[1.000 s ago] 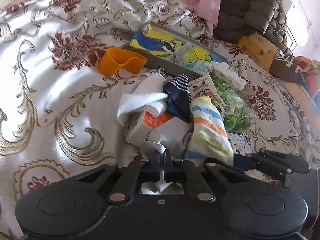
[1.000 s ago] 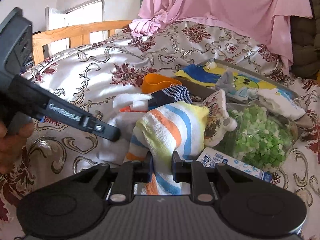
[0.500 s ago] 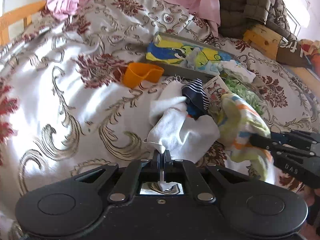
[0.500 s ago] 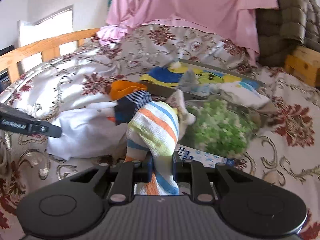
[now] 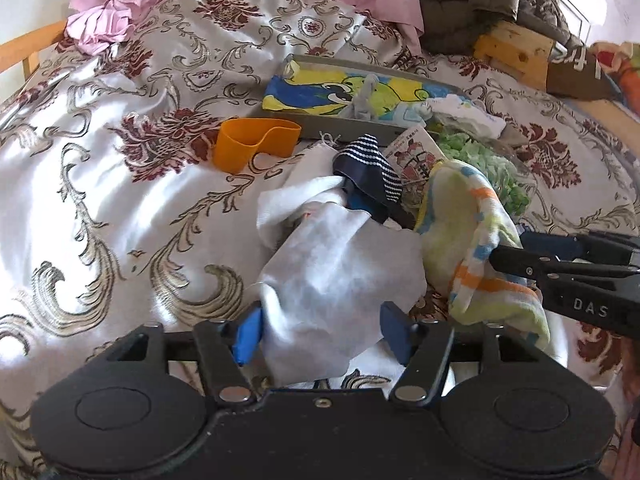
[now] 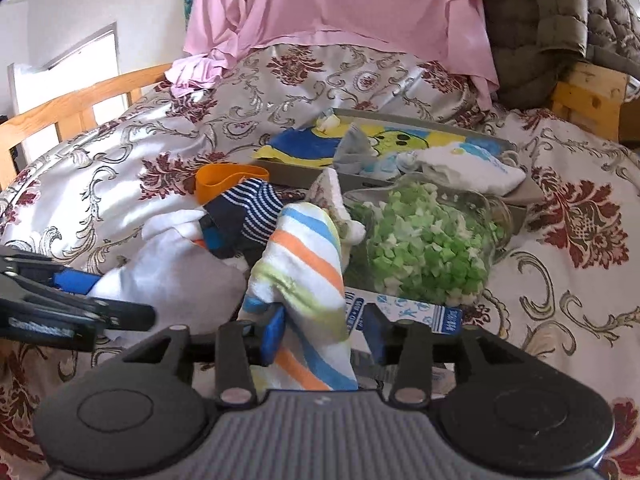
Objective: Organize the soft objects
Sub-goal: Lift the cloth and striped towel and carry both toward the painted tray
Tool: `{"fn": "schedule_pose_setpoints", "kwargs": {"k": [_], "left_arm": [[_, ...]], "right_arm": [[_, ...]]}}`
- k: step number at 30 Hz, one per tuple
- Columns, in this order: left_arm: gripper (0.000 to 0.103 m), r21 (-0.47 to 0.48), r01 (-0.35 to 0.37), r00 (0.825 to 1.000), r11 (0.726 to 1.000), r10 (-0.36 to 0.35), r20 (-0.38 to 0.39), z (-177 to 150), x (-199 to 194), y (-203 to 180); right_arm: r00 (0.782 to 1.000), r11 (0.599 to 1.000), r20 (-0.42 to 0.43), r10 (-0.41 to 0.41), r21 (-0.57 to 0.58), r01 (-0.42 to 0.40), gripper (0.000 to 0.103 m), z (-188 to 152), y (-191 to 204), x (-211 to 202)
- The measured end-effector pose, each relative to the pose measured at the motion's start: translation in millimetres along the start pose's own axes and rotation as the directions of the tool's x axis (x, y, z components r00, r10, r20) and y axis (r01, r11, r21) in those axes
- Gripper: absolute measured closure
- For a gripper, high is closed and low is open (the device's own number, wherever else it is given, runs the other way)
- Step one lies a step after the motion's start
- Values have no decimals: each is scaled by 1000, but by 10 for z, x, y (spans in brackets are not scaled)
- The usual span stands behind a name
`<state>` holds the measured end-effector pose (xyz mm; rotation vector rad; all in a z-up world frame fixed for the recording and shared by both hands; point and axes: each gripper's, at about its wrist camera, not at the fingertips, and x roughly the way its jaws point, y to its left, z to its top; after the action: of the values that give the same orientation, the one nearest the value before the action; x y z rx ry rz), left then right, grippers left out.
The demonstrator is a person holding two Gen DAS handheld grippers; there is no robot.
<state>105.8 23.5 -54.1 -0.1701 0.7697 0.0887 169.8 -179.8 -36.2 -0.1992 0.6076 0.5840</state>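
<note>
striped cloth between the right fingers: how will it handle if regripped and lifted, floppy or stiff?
Likely floppy: the striped cloth sags in folds between the open fingers of the right hand-held gripper. Probably light, since it bunches up without flattening. A lift may drag neighbours: it lies against the white cloth and the navy striped sock.

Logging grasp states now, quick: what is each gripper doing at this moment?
Left gripper: open, jaws spread around the white cloth, not clamping it.
Right gripper: open, jaws apart either side of the striped towel.
</note>
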Motion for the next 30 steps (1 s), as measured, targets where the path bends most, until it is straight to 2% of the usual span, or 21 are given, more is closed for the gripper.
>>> {"fn": "schedule_pose_setpoints", "kwargs": {"k": [5, 10, 14, 16, 19, 22, 27, 30], "left_arm": [[29, 88, -17, 1000, 996, 17, 4, 17, 115, -178], [27, 204, -33, 999, 978, 36, -9, -43, 201, -327], [26, 247, -38, 998, 968, 47, -30, -97, 260, -371], [28, 239, -39, 997, 970, 53, -56, -127, 297, -348], [35, 208, -36, 997, 977, 50, -62, -123, 301, -290], [48, 175, -44, 997, 984, 56, -60, -108, 279, -239], [67, 104, -23, 998, 994, 28, -53, -68, 220, -133], [77, 93, -6, 999, 996, 11, -46, -71, 179, -113]], "right_arm": [[1000, 999, 7, 12, -47, -11, 48, -7, 75, 39], [1000, 997, 11, 26, -76, -25, 46, -11, 118, 78], [999, 994, -2, 46, -94, -46, 46, -14, 159, 131], [999, 994, -15, 52, -95, -53, 46, -27, 170, 165], [998, 993, -27, 60, -100, -62, 48, -42, 192, 188], [998, 993, -21, 61, -103, -63, 52, -47, 194, 170], [998, 993, -20, 52, -108, -54, 75, -48, 184, 168], [999, 991, -11, 41, -128, -43, 82, -56, 205, 147]]}}
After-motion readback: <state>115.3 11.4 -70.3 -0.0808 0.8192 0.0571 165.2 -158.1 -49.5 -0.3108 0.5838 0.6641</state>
